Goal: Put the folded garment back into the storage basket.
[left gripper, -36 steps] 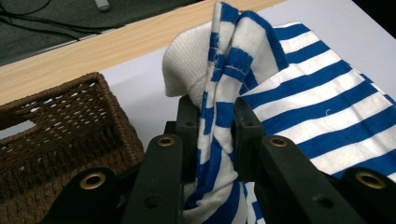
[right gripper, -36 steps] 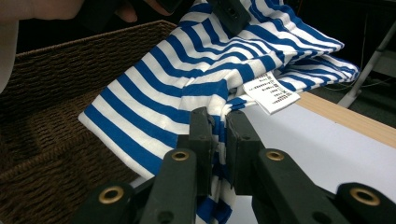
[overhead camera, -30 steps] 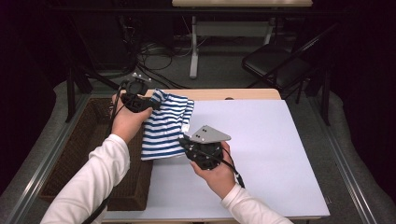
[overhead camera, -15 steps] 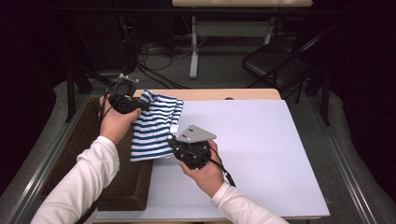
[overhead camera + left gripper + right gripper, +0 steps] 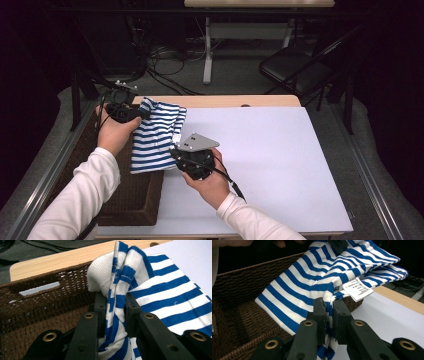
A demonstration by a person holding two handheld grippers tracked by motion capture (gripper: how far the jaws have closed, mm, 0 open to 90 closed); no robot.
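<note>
A folded blue-and-white striped garment [image 5: 157, 135] hangs between both grippers over the near edge of a brown wicker basket [image 5: 127, 200]. My left gripper [image 5: 142, 114] is shut on its far corner, where cloth bunches between the jaws [image 5: 116, 302]. My right gripper [image 5: 175, 152] is shut on the near edge of the garment [image 5: 317, 272], close to a white care label [image 5: 357, 289]. The basket [image 5: 37, 305] lies just below and to the left of the cloth, and its dark weave [image 5: 242, 287] shows under the stripes.
The white table top [image 5: 270, 160] spreads to the right, with a wooden strip [image 5: 225, 101] at its far edge. A black folding chair [image 5: 300, 70] and cables on the floor lie beyond the table. Metal rails run along both sides.
Both hands have carried the striped garment leftward, off the white surface and over the basket. The grips have not changed.
</note>
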